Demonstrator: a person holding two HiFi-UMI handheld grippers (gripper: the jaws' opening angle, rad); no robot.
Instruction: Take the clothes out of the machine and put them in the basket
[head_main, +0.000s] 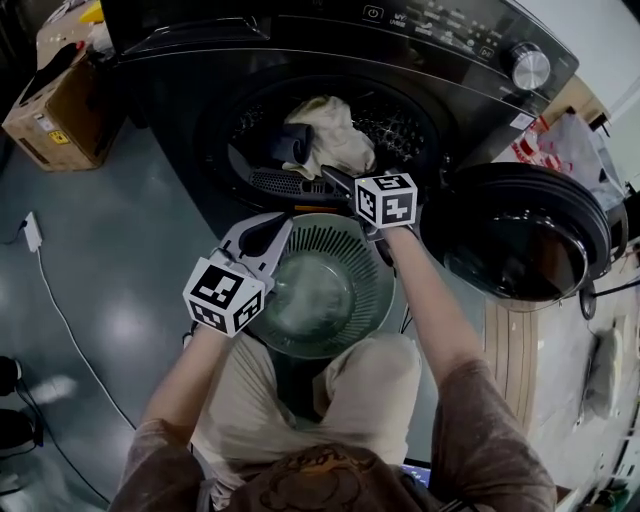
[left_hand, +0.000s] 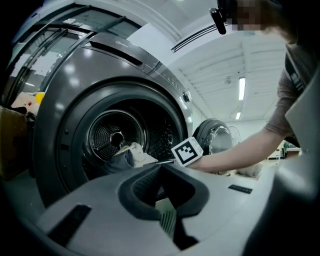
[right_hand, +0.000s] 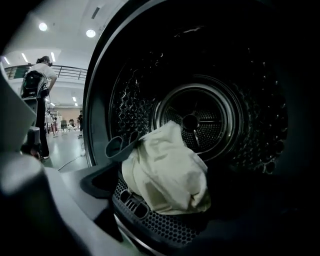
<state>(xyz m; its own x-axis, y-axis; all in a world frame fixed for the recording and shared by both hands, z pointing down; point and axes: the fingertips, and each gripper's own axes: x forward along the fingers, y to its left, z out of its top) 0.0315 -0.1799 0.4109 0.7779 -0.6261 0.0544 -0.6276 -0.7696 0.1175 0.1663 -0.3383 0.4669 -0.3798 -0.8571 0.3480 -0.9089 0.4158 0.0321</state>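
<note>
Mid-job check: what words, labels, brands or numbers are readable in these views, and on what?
No text reads clearly in any view.
Washing machine panel: white print, too small to read.
Cardboard box: yellow sticker, too blurred to read.
Plastic bag: red print, too blurred to read.

The clothes (head_main: 335, 135) lie inside the machine (head_main: 300, 45), the basket (head_main: 340, 228) just before it, the door (head_main: 520, 240) at right.

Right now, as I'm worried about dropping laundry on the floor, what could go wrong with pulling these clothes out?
The open right gripper could pinch only a loose fold of the cream garment, which might slip before reaching the basket. The dark garment lies against it and may drag out too. The open door hangs close beside that arm.
</note>
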